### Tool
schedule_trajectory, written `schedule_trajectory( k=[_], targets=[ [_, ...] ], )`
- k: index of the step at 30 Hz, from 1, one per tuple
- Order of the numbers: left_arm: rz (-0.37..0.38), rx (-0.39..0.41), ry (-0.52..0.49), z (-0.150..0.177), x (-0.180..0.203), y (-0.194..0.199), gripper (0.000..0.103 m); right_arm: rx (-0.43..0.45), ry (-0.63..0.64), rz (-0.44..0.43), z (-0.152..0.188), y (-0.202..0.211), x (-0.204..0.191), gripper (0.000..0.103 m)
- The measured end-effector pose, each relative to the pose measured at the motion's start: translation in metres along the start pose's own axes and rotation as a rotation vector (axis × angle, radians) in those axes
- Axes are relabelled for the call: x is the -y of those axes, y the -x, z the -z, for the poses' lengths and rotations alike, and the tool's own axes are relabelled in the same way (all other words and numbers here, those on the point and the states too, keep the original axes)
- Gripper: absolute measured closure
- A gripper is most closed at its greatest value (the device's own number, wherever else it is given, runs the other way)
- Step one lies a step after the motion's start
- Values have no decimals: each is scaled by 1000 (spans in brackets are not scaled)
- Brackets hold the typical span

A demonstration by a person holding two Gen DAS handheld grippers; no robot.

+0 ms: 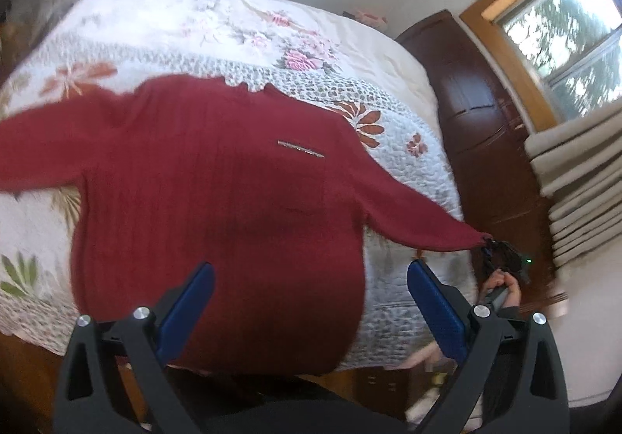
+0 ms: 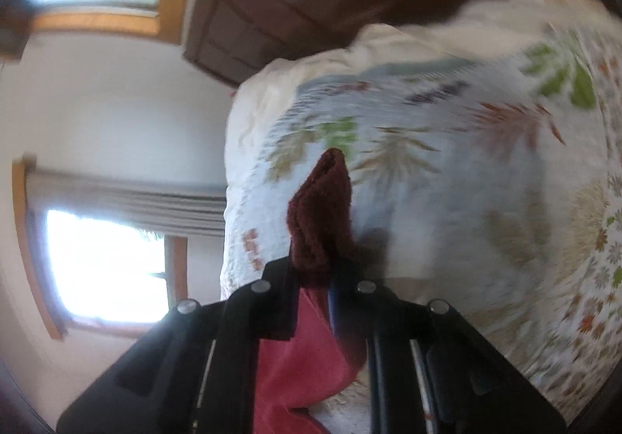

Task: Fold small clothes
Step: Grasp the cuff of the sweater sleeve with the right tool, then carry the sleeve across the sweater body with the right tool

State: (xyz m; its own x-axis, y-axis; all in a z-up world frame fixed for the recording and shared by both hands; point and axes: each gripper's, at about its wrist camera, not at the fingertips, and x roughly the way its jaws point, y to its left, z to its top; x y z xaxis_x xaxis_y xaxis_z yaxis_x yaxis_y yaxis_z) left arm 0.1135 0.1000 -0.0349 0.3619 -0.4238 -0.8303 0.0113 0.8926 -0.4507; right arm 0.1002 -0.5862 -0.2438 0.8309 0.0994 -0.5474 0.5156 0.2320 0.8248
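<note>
Left wrist view: a dark red knit sweater (image 1: 217,200) lies spread flat on the floral quilt (image 1: 408,115) of the bed, collar away from the camera, hem near the bed's close edge, so its body runs lengthwise away from the viewer and the sleeves stretch out sideways. The left tool (image 1: 311,309) hovers above the hem, spread wide and empty. The right tool (image 1: 501,251) pinches the right sleeve cuff (image 1: 472,239) out past the quilt's edge.

Right wrist view: the right tool (image 2: 318,278) is clamped on the bunched cuff (image 2: 322,216), whose end pokes forward over the quilt (image 2: 466,181). To fold well, I judge the cuff should be carried straight across the chest, keeping the sleeve taut and flat.
</note>
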Motion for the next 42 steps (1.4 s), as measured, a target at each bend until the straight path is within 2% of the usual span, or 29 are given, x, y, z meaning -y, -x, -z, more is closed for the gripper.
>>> schedule_trajectory(
  k=[2,4,6,10,12,16,18,19,22,25,30,37,42],
  targets=[
    [62,-9,53,-3,-17,3,4,7,72,9,7,2,-35,92],
    [74,-4,74,-5,-31,5,4,14,137,13,15,4,-67,92],
    [58,-4,65,-7,-40,7,4,16,201,6,27,7,-97,92],
    [-36,15,-55,-10,-47,8,4,15,338,-7,56,8,-159,92],
    [-17,12,-63,-12,-53,9,4,9,404,-21,74,8,-189,92],
    [21,43,18,-19,-82,13,4,0,520,-44,113,10,-240,92],
    [46,24,52,-21,-94,12,4,-4,564,-47,130,9,-260,92],
    [84,-5,76,-23,-102,9,4,-9,589,-49,140,7,-271,92],
    [130,-32,109,-29,-118,8,4,-26,657,-39,170,2,-295,92],
    [164,-44,95,-37,-129,10,4,-44,718,-31,199,-6,-313,92],
    [275,-21,173,-50,-158,20,4,-80,794,-42,246,-23,-340,92],
    [306,16,203,-67,-183,30,4,-157,873,-66,315,-54,-366,92],
    [381,40,259,-81,-204,31,4,-252,934,-55,381,-87,-371,92]
  ],
)
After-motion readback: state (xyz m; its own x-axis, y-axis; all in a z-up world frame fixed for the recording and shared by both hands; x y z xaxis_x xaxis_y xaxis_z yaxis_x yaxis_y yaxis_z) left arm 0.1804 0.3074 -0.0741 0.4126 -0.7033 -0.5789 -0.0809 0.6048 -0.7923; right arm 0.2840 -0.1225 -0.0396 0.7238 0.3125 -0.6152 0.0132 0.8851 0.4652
